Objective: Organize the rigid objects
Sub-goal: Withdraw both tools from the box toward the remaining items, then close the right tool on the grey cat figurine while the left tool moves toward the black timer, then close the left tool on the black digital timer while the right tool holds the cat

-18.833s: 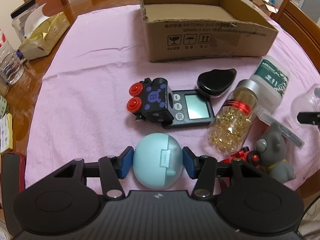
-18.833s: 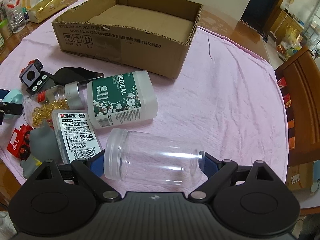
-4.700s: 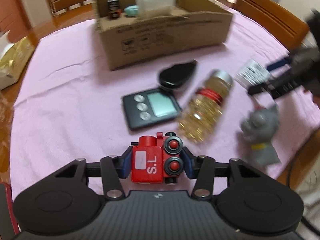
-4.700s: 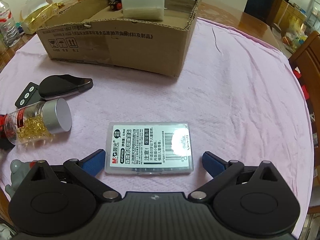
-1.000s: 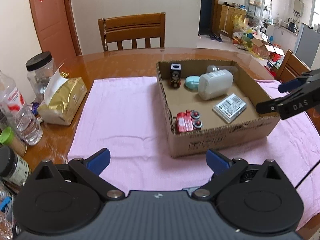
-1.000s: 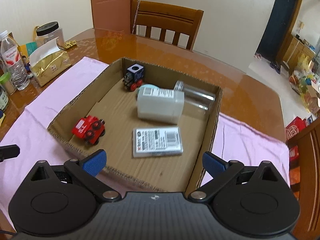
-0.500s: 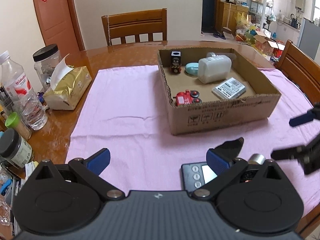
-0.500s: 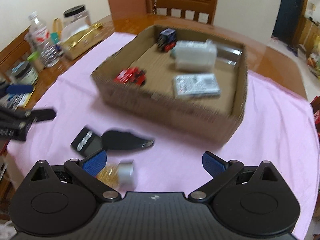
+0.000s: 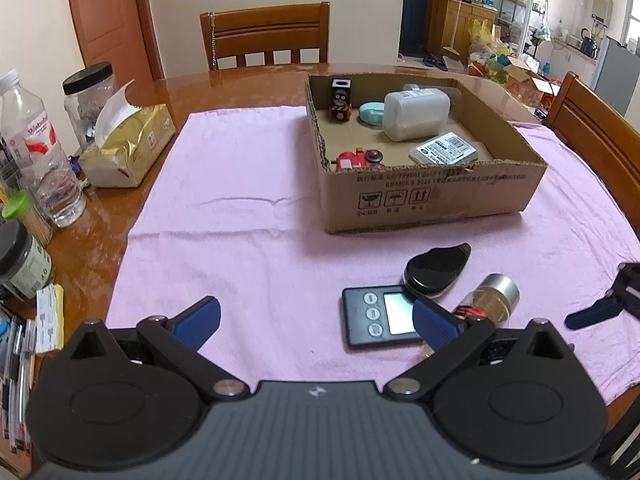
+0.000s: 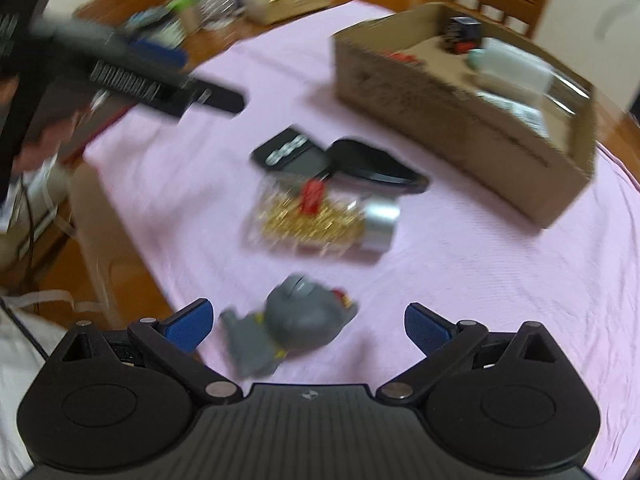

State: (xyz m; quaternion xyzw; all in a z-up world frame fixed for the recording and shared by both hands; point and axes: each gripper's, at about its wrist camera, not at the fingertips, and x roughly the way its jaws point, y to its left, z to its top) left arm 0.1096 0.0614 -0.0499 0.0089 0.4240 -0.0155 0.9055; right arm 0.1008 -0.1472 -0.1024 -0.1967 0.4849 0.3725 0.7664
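Observation:
A cardboard box (image 9: pixel 436 196) on the pink cloth holds a red toy train (image 9: pixel 358 159), a dark toy train (image 9: pixel 341 100), a teal case, a white bottle (image 9: pixel 414 115) and a flat labelled case (image 9: pixel 447 149). In front of it lie a black digital scale (image 9: pixel 380 316), a black teardrop-shaped object (image 9: pixel 436 266) and a capsule bottle (image 9: pixel 490 300). My left gripper (image 9: pixel 316 320) is open and empty above the cloth, left of the scale. My right gripper (image 10: pixel 306 326) is open with a grey toy figure (image 10: pixel 292 322) lying between its fingers, untouched. The right wrist view is blurred.
At the table's left edge stand a gold tissue pack (image 9: pixel 128 144), a water bottle (image 9: pixel 40 152) and jars (image 9: pixel 90 100). Wooden chairs (image 9: pixel 266 34) stand behind and to the right. The right gripper's tip (image 9: pixel 600 310) shows at the right edge.
Both grippers have drawn back from the box toward the near table edge. The right gripper swung down over the grey toy figure. The left gripper dropped lower toward the scale.

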